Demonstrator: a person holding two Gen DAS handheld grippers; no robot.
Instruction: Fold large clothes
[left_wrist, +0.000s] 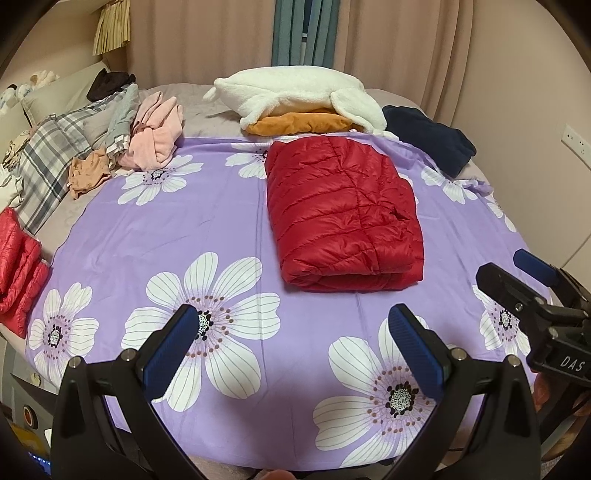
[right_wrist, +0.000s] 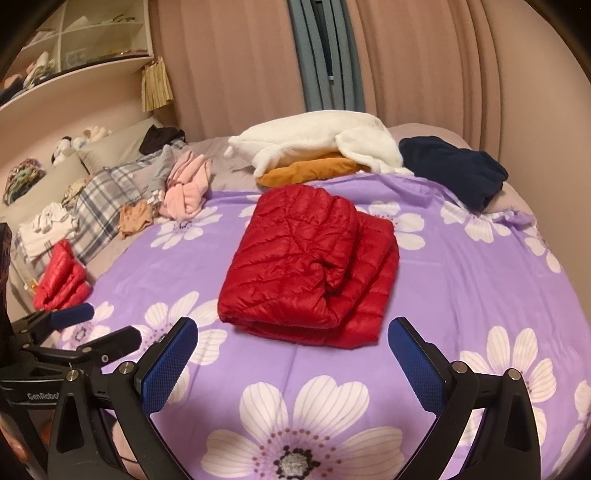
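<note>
Folded red jacket (left_wrist: 341, 210) is lying mid-sheet (left_wrist: 147, 236) (toward the far edge). Left gripper (left_wrist: 293, 328) and right gripper (right_wrist: 293, 338) are hovering near the front edge, both gaping wide, holding nothing.

Count's two red jackets (right_wrist: 310, 269) (right_wrist: 61, 277) on the sheet (right_wrist: 461, 295), one white fleece (right_wrist: 317, 142), one navy top (right_wrist: 454, 168), two grippers (right_wrist: 293, 347) (right_wrist: 83, 325).

Bedroom interior. Bed (right_wrist: 461, 280) covered with a lilac sheet printed with large white flowers. Pale pink pleated curtains (right_wrist: 229, 62) span the far wall, parted on a teal-grey drape (right_wrist: 317, 48). White cubby shelf (right_wrist: 85, 33) upper left. Beige wall (left_wrist: 532, 110) at right bears a white socket plate (left_wrist: 575, 140). Lighting warm, dim.
</note>
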